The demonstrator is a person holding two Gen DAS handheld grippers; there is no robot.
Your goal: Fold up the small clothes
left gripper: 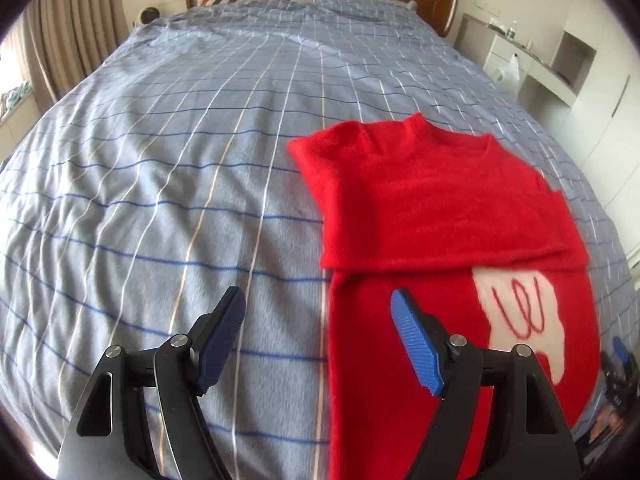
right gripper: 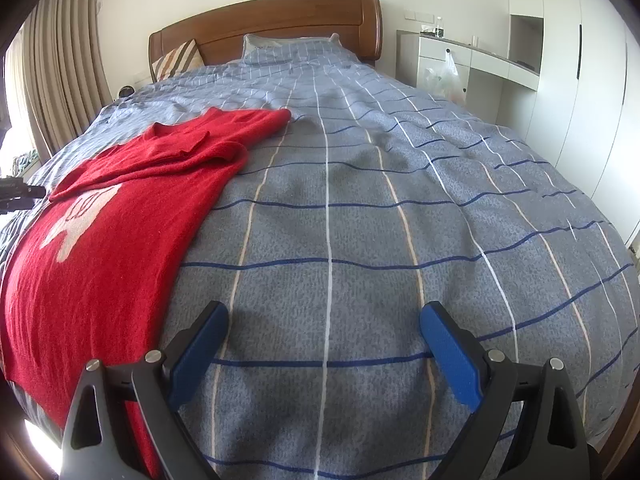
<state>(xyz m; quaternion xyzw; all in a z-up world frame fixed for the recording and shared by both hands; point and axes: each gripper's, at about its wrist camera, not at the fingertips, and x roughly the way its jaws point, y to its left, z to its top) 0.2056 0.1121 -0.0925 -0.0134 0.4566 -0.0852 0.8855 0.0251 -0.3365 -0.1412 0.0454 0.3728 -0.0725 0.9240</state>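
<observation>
1. A red sweater [left gripper: 432, 208], sleeves folded across its chest, lies flat on a blue checked bedspread [left gripper: 168, 168].
2. The left gripper [left gripper: 318, 308] hovers at its edge, jaws apart, empty.
3. The right gripper [right gripper: 324, 324] gapes over bare bedspread beside it.

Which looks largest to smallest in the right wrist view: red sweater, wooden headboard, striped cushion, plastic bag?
1. red sweater, though it lies nearest the camera, which inflates it.
2. wooden headboard.
3. and 4. striped cushion and plastic bag look about alike; I won't rank them.
</observation>
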